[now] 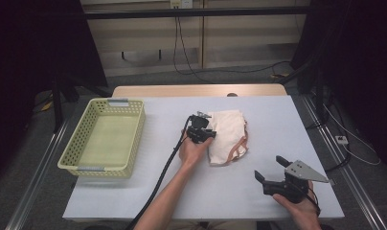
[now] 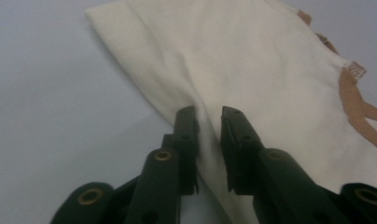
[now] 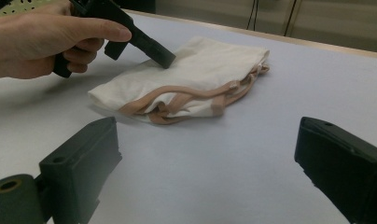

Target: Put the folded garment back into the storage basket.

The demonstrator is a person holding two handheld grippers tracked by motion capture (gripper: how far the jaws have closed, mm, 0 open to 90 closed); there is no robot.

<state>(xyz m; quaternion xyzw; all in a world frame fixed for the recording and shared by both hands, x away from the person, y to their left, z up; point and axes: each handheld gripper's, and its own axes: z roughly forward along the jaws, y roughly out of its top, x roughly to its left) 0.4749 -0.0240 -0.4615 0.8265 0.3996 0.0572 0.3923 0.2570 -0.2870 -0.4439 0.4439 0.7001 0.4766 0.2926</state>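
- The folded cream garment with tan trim lies on the white bench, right under the tip of the left tool and well ahead of the right tool.
- It looks light, soft and limp: it would likely sag and unfold if lifted by one layer, and is not fragile.
- A pinch on the thick folded edge, through several layers, seems the surest hold; the tan trim on the side facing the right tool offers a firmer band.
- The left tool's jaws stand narrowly apart, with a ridge of cloth between them, not yet clamped; its hand angles it down onto the cloth.
- The right tool is spread wide and empty, held low near the bench edge.
- A yellow basket sits off beyond the left tool's far side.
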